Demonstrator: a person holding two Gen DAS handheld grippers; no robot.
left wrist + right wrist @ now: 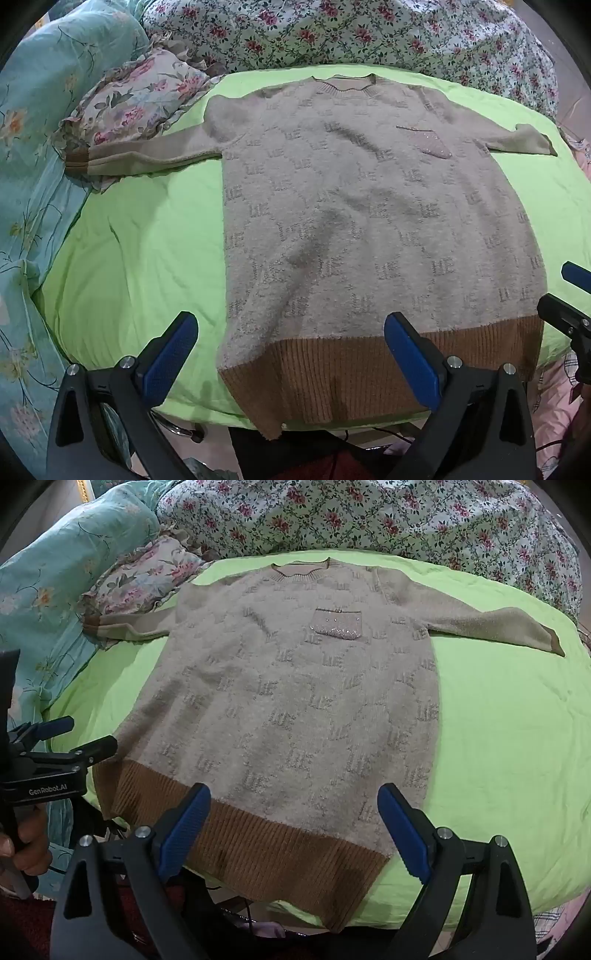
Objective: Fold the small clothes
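Flat sweater [369,221] (tools apparently clear)

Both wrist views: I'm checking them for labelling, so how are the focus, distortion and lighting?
Left wrist view: strong fisheye bowing, black corners; sweater sharp, soft shadow down its middle, no glare. Right wrist view: same bowing and dark corners; sweater evenly lit, sequin pocket glints, green sheet bright but not blown out.
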